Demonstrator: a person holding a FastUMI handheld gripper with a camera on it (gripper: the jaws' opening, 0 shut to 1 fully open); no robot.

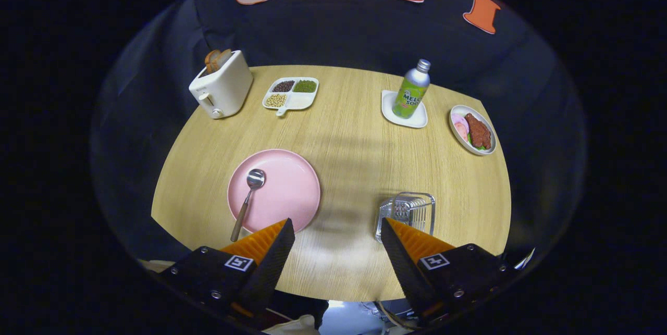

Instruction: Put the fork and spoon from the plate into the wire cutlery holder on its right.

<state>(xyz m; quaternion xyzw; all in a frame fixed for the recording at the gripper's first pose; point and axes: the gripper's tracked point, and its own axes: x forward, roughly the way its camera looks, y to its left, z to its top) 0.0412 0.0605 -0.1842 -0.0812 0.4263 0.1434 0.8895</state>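
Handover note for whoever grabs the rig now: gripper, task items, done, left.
Gripper: open, fingers spread wide, holding nothing, above the near edge of the table.
Spoon: on the left part of the pink plate, bowl away from the gripper, handle over the near rim, just ahead of the left finger.
Fork: I can't make it out on the plate; it may already be in the holder, but the wires are too fine to tell.
Wire cutlery holder: right of the plate, just beyond the right finger.
Done: fork possibly.
Left: pick up the spoon, drop it in the holder.
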